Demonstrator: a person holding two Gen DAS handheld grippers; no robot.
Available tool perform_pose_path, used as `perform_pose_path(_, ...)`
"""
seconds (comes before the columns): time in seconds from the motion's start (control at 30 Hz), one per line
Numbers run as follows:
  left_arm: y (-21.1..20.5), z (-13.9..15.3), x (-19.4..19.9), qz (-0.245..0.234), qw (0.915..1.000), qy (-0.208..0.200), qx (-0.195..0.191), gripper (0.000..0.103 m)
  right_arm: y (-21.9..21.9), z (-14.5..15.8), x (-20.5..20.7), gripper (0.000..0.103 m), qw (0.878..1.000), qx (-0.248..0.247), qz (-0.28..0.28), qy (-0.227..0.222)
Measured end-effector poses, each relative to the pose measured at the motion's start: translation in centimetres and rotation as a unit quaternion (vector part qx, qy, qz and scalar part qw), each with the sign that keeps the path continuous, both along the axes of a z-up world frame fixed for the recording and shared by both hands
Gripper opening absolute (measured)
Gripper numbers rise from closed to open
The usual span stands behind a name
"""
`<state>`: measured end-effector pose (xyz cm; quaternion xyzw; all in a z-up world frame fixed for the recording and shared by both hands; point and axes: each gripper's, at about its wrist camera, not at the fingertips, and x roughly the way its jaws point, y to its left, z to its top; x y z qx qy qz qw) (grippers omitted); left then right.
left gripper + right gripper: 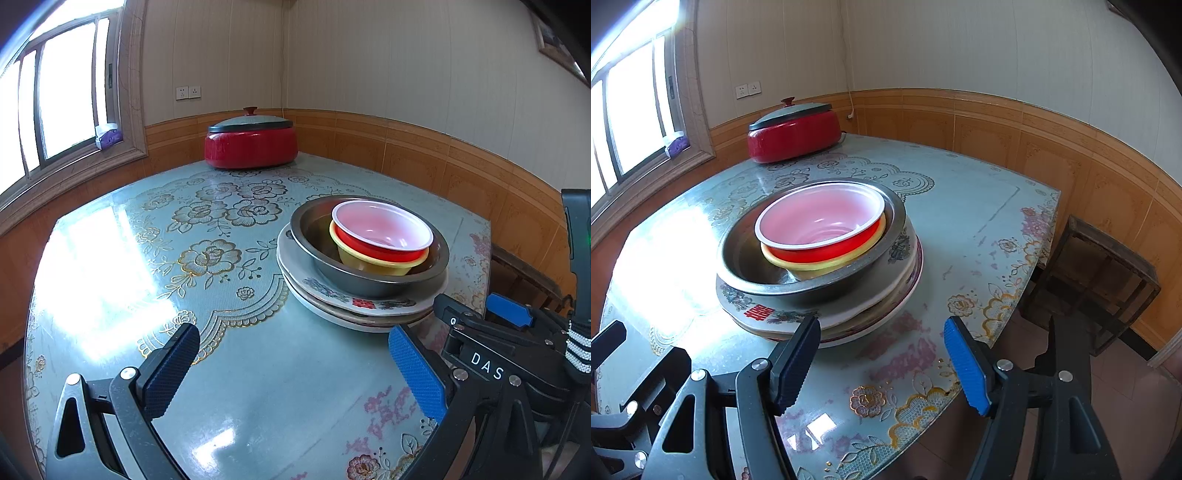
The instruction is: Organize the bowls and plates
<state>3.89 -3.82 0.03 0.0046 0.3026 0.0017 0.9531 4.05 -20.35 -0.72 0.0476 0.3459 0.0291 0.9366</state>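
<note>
1. We see one stack right of centre in the left wrist view and left of centre in the right wrist view: a red plastic bowl with a pale pink inside (820, 221) sits in a yellow plastic bowl (812, 264), both tilted inside a wide grey metal bowl (746, 258).
2. The grey metal bowl rests on a pile of white ceramic plates with flower print and a red character (768, 315), and the pile stands on the bench under a glossy blue-green flowered cover (960, 229).
3. Our left gripper (295, 369), at the bottom of its view, has its fingers spread apart with only bare bench between them; the plate pile lies just beyond its blue finger (417, 376) at lower right.
4. Our right gripper (882, 363), at the bottom of its view, also has its fingers released and holds nothing; its dark finger (796, 365) overlaps the near edge of the plates in the picture, and we cannot tell whether it touches them.
5. A round red pot with a grey lid and red knob (251, 142) stands at the far end of the bench, in the upper middle of the left wrist view, well apart from the stack.
6. A dark wooden crate (1093, 280) stands on the floor at the right of the right wrist view.
</note>
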Motion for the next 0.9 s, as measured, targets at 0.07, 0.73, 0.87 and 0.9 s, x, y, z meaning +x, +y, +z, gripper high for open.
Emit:
perform_pose_path(0.07,0.02,-0.01,-0.02,0.0,1.0,0.0,0.0,0.103,-0.01,0.0,0.04,0.07,1.0,0.001,0.001,0.0)
perform_pose_path(0.73,0.4,-0.03,-0.29,0.024,0.9997,-0.004,0.003,0.103,0.58,0.18,0.63,0.07,1.0,-0.004,0.026,-0.004)
perform_pose_path(0.87,0.69,-0.12,-0.06,0.03,0.9995,0.0,-0.003,0.102,0.33,0.4,0.85,0.07,0.999,-0.004,0.033,-0.007)
perform_pose_path(0.9,0.69,-0.17,0.08,0.032,0.9995,0.002,-0.002,0.103,0.09,0.53,1.01,0.07,0.999,-0.002,0.033,-0.007)
